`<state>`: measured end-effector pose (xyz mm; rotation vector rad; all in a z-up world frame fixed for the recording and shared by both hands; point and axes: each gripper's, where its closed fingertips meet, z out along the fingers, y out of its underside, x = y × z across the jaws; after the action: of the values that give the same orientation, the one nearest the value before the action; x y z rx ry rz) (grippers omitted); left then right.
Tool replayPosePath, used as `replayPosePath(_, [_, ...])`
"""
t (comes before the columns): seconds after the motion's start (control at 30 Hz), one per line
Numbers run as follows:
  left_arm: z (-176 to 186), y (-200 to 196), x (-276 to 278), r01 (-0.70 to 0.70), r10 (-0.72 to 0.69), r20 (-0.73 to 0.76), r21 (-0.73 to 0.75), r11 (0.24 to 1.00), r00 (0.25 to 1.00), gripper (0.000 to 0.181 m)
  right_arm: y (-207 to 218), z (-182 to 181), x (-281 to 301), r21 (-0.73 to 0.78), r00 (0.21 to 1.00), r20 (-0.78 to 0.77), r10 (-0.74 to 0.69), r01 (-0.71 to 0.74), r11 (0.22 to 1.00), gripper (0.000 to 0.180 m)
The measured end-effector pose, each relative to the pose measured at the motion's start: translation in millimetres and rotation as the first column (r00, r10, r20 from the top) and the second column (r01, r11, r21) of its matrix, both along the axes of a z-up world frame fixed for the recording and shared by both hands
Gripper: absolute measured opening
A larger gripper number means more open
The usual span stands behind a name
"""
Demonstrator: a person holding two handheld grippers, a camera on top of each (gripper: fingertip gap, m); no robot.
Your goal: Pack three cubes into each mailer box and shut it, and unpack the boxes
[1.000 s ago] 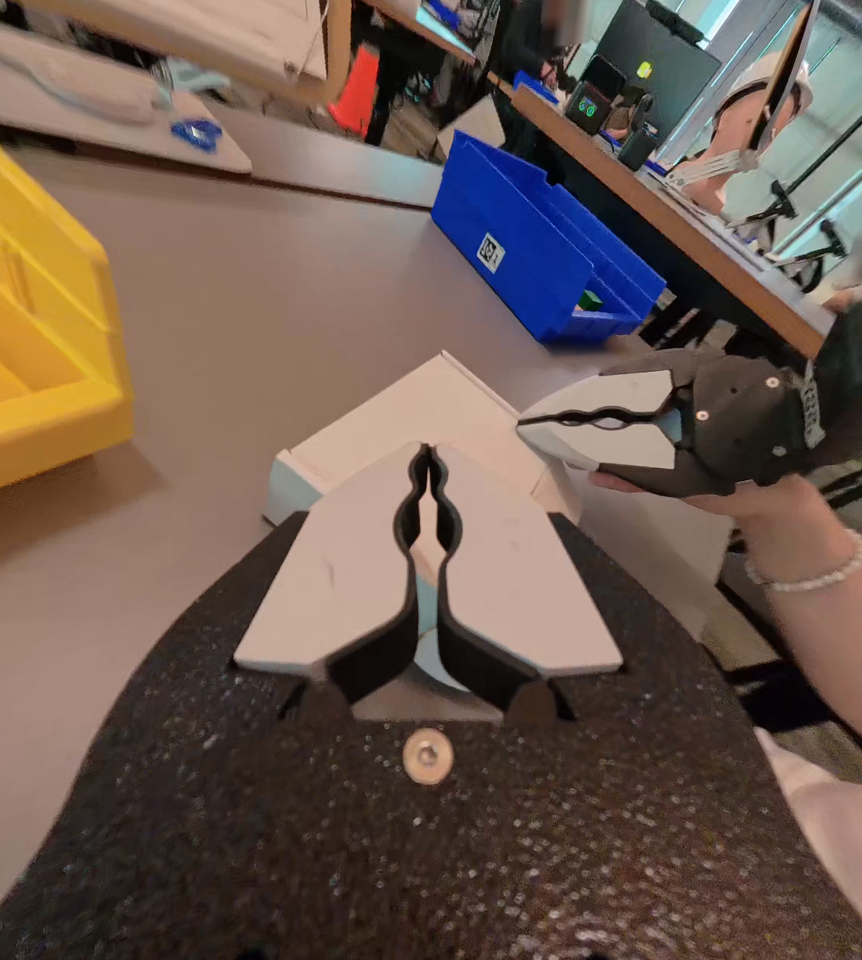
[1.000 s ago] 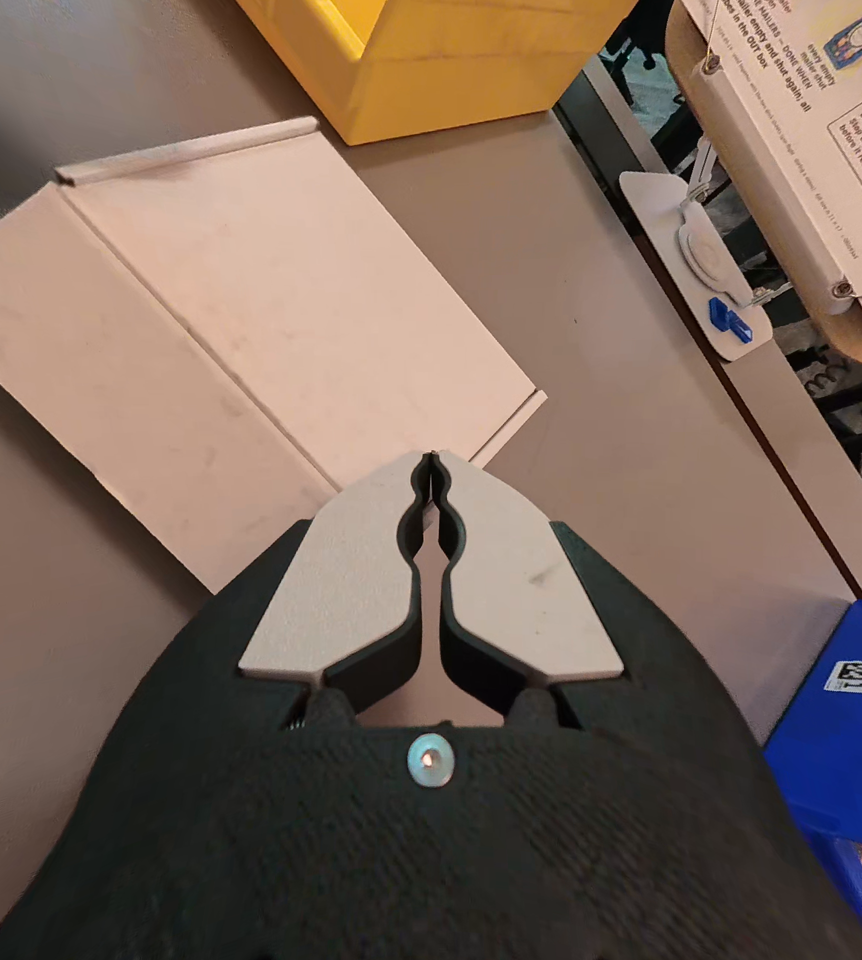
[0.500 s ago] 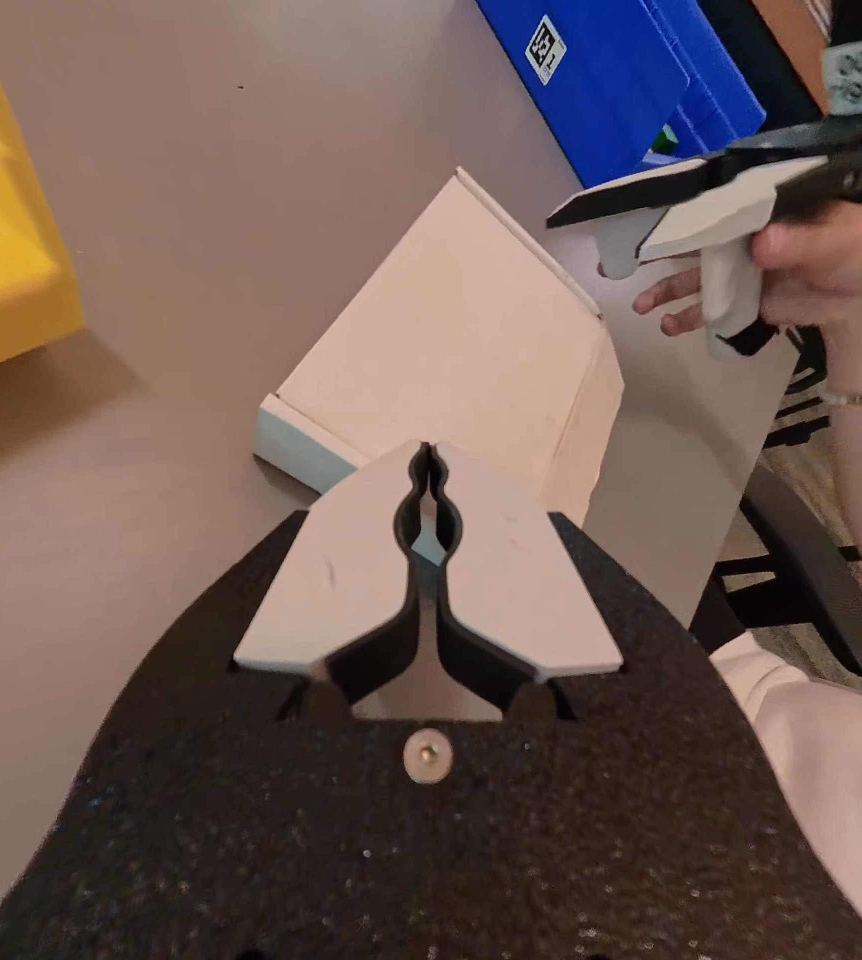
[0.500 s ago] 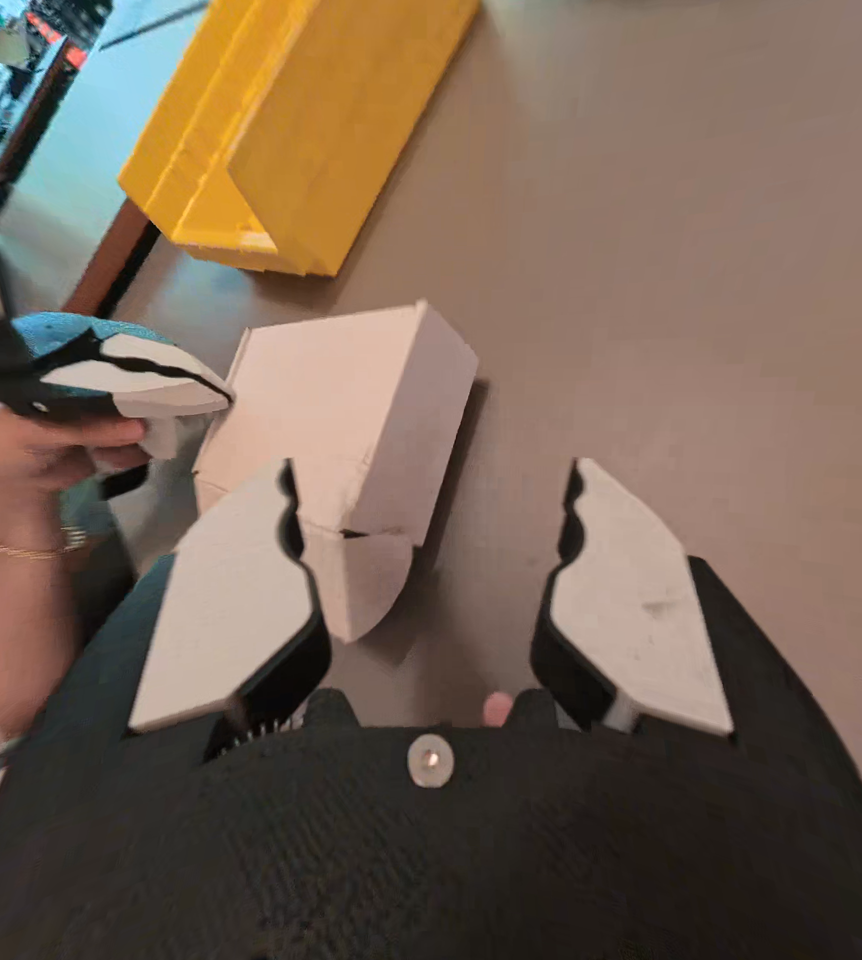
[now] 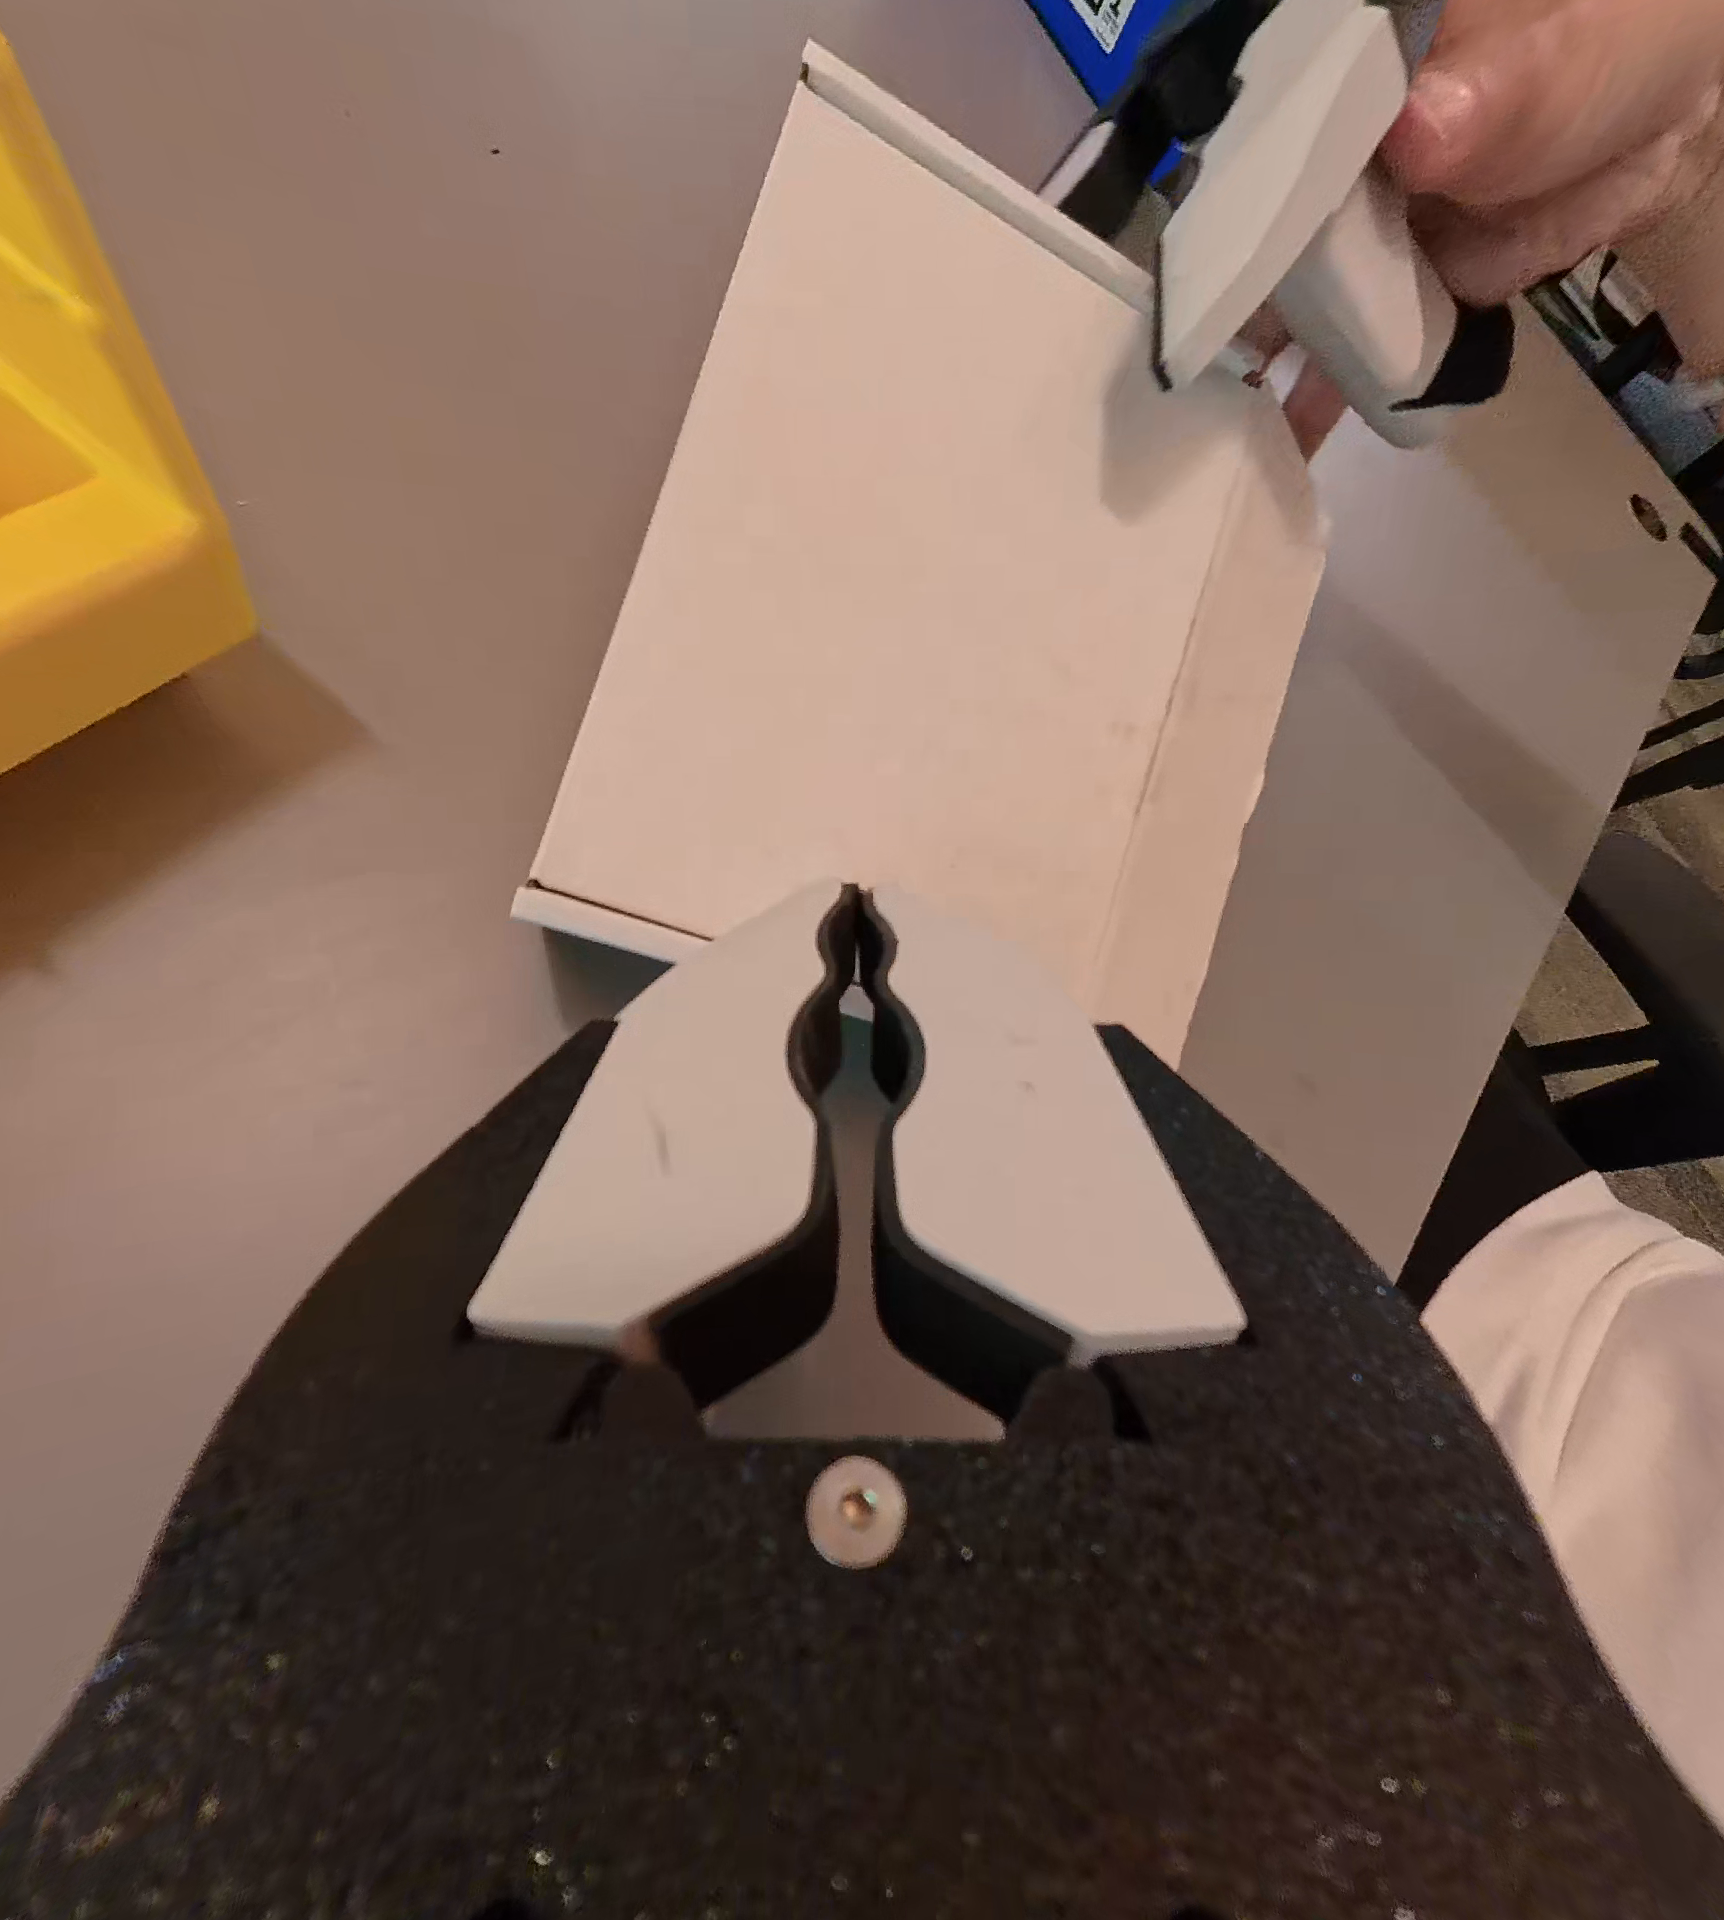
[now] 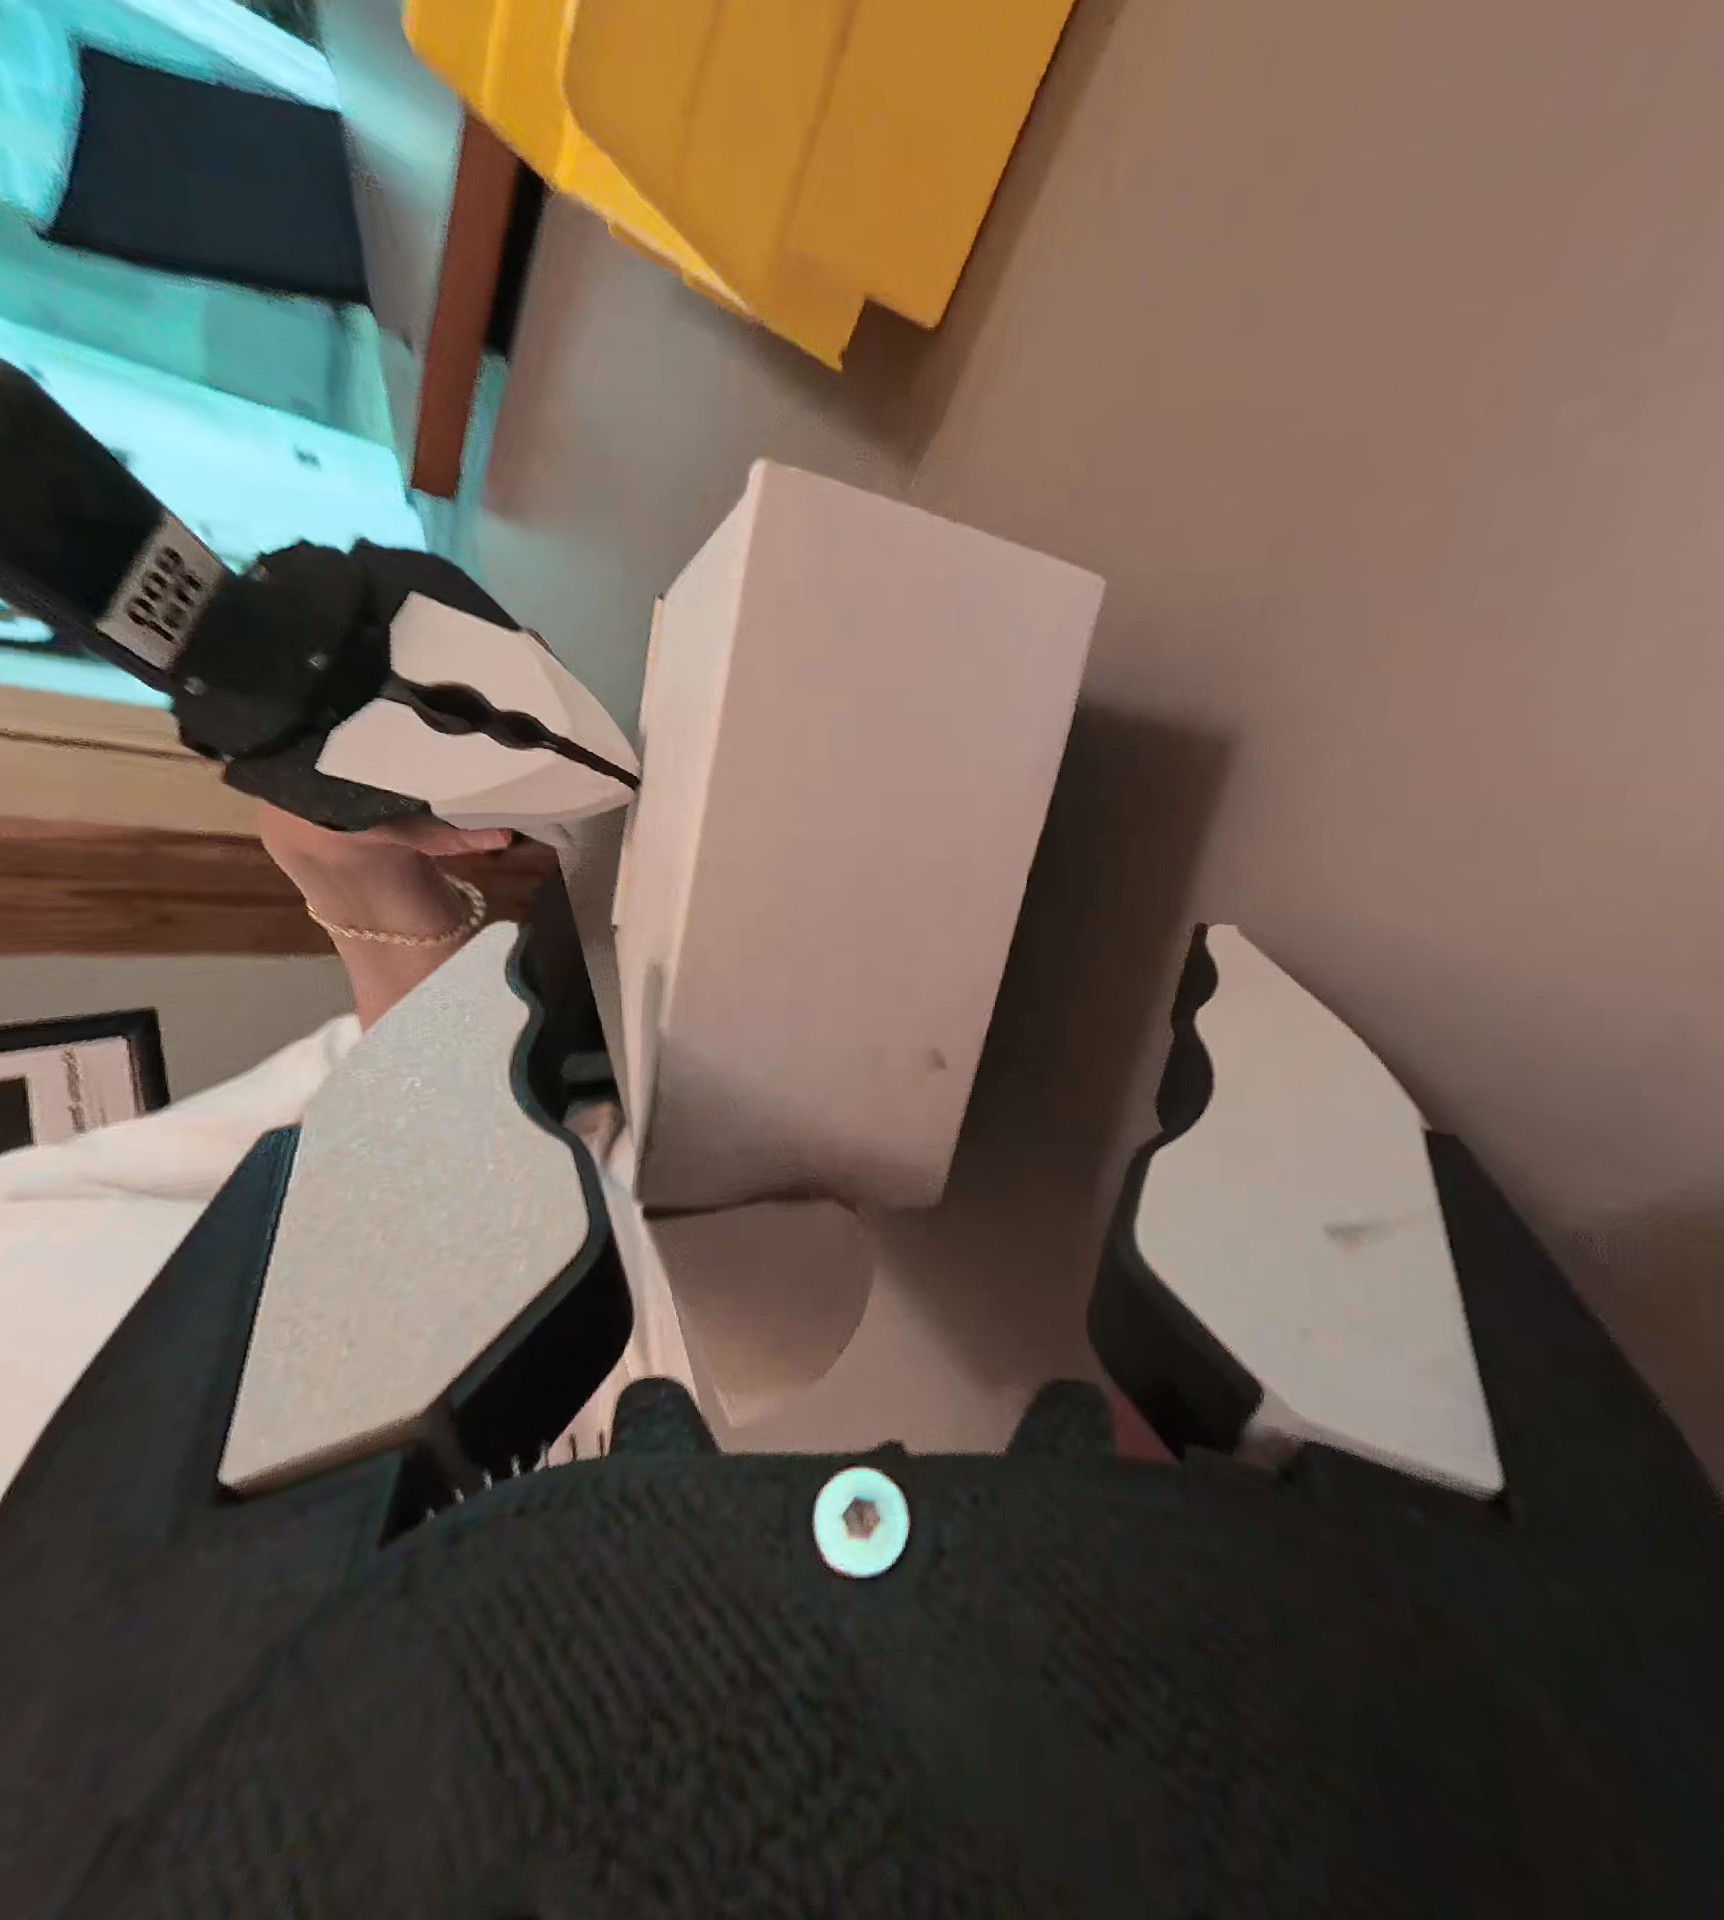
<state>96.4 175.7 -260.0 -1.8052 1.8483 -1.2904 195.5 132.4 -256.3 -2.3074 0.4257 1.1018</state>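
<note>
- Left gripper (image 5: pixel 853 914): fingertips closed together with nothing between them, at lower centre of the left wrist view. They sit against the near edge of the mailer box (image 5: pixel 920 582). In the right wrist view the same closed tips (image 6: pixel 619 779) meet the box's left face at mid-left.
- Right gripper (image 6: pixel 863 1049): jaws spread wide, straddling the near end of the box. A rounded side flap (image 6: pixel 785 1309) sticks out between them. Neither finger visibly presses on the cardboard.
- Change: one second ago the right gripper was closed above the box top; half a second ago it had opened, and it has since come closer around the box end. The left gripper stayed closed throughout and moved in to the box edge.
- Meaning, as a judgement: the left gripper braces the box while the right prepares to take the flap, which suggests the box is about to be opened for unpacking. Whether cubes lie inside cannot be told.
- Setting: the box rests on the grey table (image 5: pixel 370 364), with a yellow bin (image 5: pixel 27 520) at the left edge and a blue bin (image 5: pixel 1107 42) at the top.
- Writing: a square coded tag on the blue bin, a small label on the left gripper's body and a printed sheet (image 6: pixel 16 1101) at the left edge; none transcribed.
</note>
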Motion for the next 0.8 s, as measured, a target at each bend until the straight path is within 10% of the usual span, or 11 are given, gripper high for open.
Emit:
replayPosePath(0.03, [0,0,-1,0.005,-0.005,0.001,-0.003,1.0,1.0,0.0,2,-2,-3,-0.023,0.999,0.006,0.032,-0.032,0.999,0.113])
replayPosePath(0.3, [1,-1,-7,0.059,-0.058,0.026,-0.037,0.998,0.998,0.0,15,1,-21,0.041,0.985,-0.062,0.159,-0.157,0.987,0.074])
replayPosePath(0.47, [21,-1,-10,0.164,-0.221,0.193,0.277,0.947,0.956,0.024,-5,-5,-22,0.065,0.983,-0.142,0.114,-0.106,0.992,0.073])
replayPosePath(0.7, [88,-41,0,-0.167,-0.515,0.555,0.769,0.617,0.653,0.082,-47,34,17,0.163,0.931,-0.362,-0.046,0.112,0.98,0.073])
replayPosePath(0.8, [79,-61,15,-0.246,-0.623,0.403,0.913,0.327,0.67,0.092,-70,46,28,0.174,0.919,-0.39,-0.053,0.13,0.976,0.073])
